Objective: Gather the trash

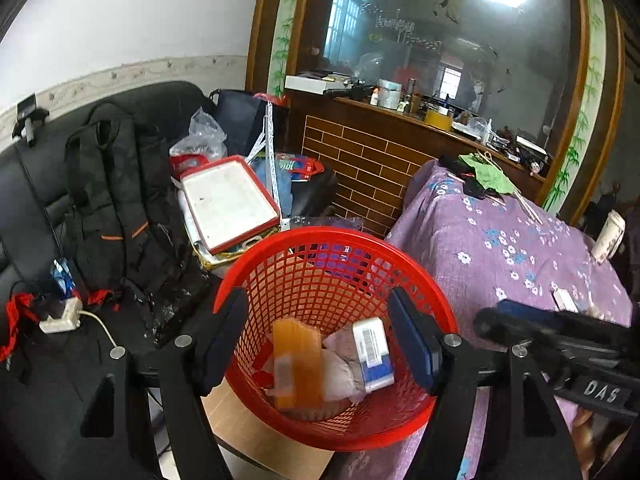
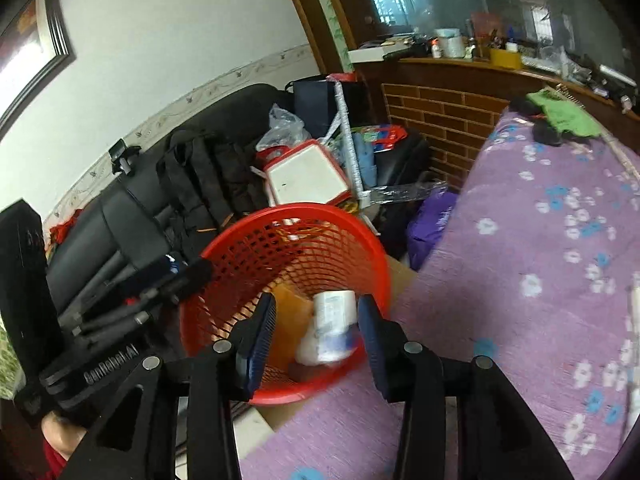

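Hovering over the round red plastic mesh basket [image 1: 336, 336], the left gripper [image 1: 320, 344] and right gripper [image 2: 316, 336] are held apart-jawed and empty, seemingly for dropping; 2 boxes lie inside, the orange cardboard box [image 1: 298, 364] at 9 o'clock of the white-and-blue carton [image 1: 372, 354].

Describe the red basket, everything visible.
The red basket is round, looks like plastic, with lattice walls and a solid rim. It stands upright on what looks like cardboard, against the purple floral cloth. Inside lie an orange flat pack, a white-and-blue box and a crumpled pale wad.
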A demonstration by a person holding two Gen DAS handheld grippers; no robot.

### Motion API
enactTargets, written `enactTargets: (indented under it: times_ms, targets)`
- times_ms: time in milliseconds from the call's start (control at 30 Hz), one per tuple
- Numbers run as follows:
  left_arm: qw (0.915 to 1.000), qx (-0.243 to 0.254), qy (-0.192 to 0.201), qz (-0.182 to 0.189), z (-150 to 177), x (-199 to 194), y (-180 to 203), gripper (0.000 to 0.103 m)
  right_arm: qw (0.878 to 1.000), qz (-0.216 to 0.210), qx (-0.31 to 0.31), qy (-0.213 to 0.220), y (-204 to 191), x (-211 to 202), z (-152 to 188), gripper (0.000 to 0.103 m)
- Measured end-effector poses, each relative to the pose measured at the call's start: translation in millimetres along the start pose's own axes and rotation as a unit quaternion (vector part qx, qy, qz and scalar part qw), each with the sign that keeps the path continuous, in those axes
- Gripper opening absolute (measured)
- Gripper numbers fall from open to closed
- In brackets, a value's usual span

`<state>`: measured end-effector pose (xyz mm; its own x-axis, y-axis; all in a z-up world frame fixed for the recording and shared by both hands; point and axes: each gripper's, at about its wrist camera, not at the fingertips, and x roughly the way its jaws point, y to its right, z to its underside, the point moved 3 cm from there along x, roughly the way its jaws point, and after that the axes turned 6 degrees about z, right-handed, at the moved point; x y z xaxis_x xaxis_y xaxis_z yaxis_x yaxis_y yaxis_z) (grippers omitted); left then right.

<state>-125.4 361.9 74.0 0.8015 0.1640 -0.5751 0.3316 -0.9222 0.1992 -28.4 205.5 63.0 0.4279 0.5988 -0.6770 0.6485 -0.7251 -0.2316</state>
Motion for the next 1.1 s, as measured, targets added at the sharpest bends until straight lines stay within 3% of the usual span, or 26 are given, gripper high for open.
enactTargets:
  times_ms: [267, 533, 767, 900, 967, 1100]
  targets:
    - [0.9992, 0.013, -0.016, 0.033, 9.4, 0.4, 35.2, 0.071, 0.997, 0.041, 0.066, 0.029, 77.4, -64.8, 27.9, 0.046]
    - [0.9925, 0.074, -0.052, 0.083, 31.2, 8.9, 121.5, 0.071, 0.985, 0.081, 0.145, 0.054, 161.7, -133.0, 66.2, 0.046]
    - [0.9799, 0.136, -0.080, 0.123, 55.6, 13.7, 198.0, 0.071, 0.958, 0.139, 0.233, 0.087, 251.5, -196.6, 102.1, 0.046]
    - [0.9701, 0.167, -0.097, 0.147, 70.3, 16.5, 238.9, 0.071, 0.937, 0.196, 0.271, 0.099, 301.0, -227.2, 113.8, 0.046]
    - [0.9648, 0.176, -0.110, 0.162, 77.3, 18.0, 255.2, 0.071, 0.929, 0.231, 0.275, 0.089, 322.2, -232.0, 113.2, 0.046]
    - [0.9560, 0.189, -0.129, 0.184, 87.6, 20.0, 283.7, 0.071, 0.925, 0.247, 0.282, 0.060, 352.8, -218.6, 107.0, 0.046]
